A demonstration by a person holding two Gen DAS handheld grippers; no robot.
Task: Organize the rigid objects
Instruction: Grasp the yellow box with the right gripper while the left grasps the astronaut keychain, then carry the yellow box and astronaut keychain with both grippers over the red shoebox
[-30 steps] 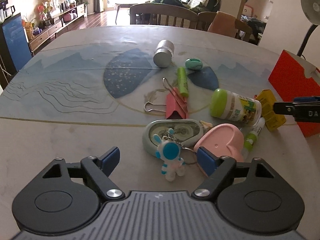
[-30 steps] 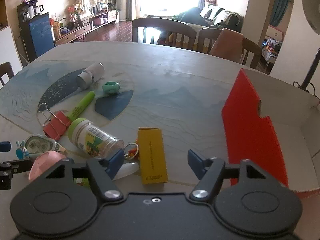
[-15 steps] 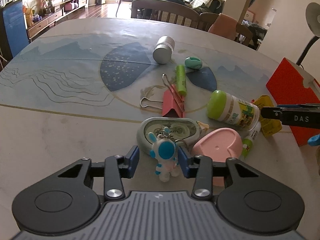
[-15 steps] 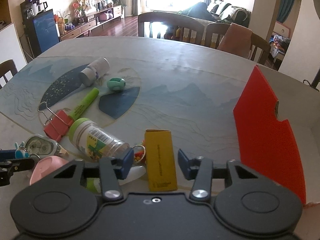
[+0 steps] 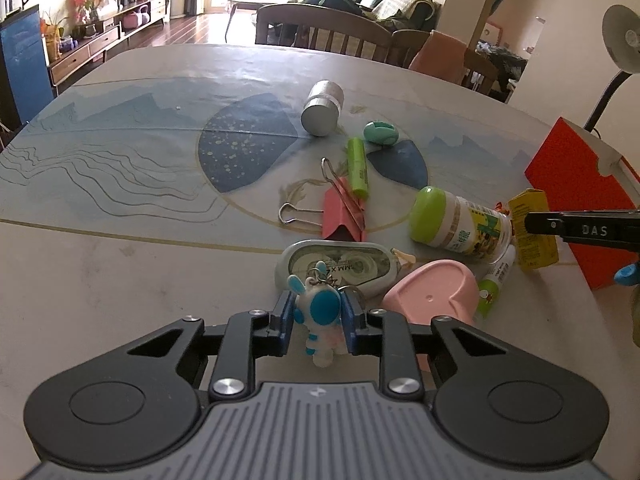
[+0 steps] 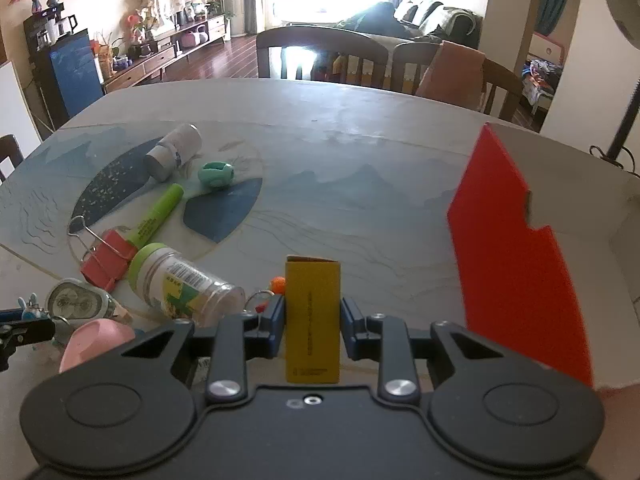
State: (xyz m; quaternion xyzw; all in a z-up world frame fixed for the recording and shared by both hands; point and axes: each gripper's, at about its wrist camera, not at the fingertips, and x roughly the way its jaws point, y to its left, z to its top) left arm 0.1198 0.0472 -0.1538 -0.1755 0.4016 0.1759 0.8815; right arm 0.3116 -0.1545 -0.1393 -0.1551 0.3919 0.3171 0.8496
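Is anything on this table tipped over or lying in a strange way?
Yes. The green-capped jar lies on its side among the clutter, and the silver-capped bottle lies on its side too. Neither shows a spill. The open red box stands apart at the right.

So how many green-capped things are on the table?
2: a jar with a green lid lying beside the yellow box, and a small bottle with a green cap under it. Others may be hidden.
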